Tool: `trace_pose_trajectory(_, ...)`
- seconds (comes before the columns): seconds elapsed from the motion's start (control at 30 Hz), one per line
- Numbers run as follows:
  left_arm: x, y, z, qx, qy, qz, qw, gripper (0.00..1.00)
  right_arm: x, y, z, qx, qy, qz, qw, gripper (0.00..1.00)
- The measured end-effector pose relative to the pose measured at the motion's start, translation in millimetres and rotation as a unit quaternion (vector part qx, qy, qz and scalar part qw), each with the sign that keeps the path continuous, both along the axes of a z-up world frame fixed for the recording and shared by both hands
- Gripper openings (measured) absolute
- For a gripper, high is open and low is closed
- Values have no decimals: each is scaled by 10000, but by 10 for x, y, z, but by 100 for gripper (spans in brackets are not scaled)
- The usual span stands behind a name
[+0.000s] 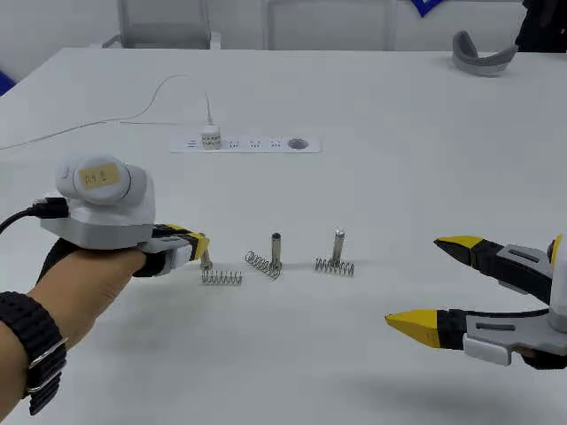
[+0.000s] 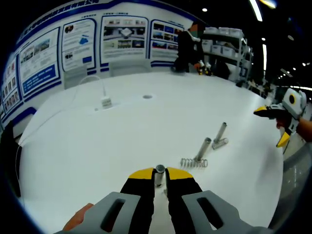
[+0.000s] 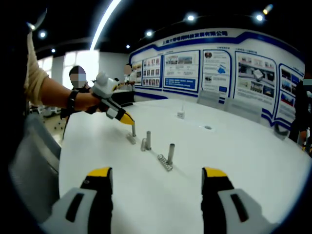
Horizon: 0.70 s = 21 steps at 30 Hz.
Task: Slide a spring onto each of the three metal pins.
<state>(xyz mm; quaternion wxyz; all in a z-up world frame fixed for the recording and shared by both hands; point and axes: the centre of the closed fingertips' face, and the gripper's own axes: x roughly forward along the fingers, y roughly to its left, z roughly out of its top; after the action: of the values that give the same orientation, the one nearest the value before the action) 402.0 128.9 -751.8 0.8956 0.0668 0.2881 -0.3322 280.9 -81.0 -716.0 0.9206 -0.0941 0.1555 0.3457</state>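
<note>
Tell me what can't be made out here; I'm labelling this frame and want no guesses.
- left pin: lower part hidden between the left gripper's jaws, left gripper view.
- right gripper: rear cut off by the head view's right edge.
- power strip: socket details too small, head view.
- left spring beside that pin: blurred and small, right gripper view.

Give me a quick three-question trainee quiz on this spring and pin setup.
1. True or false: a coiled wire spring is already threaded onto the middle upright metal pin.
2. The left tool is shut on: A) the leftmost metal pin, B) a spring, C) nothing.
3. Fill in: the right tool's jaws stand ____.
Key: 1 false, all three springs lie on the white table; 2 A; 3 open.
</note>
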Motion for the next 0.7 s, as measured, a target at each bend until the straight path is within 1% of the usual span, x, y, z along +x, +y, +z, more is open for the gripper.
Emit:
trace_pose_trajectory(0.2,-6,4,-3,16,-2,-34,10000,9,0,14,4,1,-2,25,10000,76)
trace_pose_trajectory(0.43,-27,7,33,3,-94,-96,9999,13,-11,46,17,-5,-11,51,10000,76)
trace_pose_trajectory(0.7,-91,63,59,-53,-147,-121,9998,17,-16,42,9,-8,-6,43,10000,76)
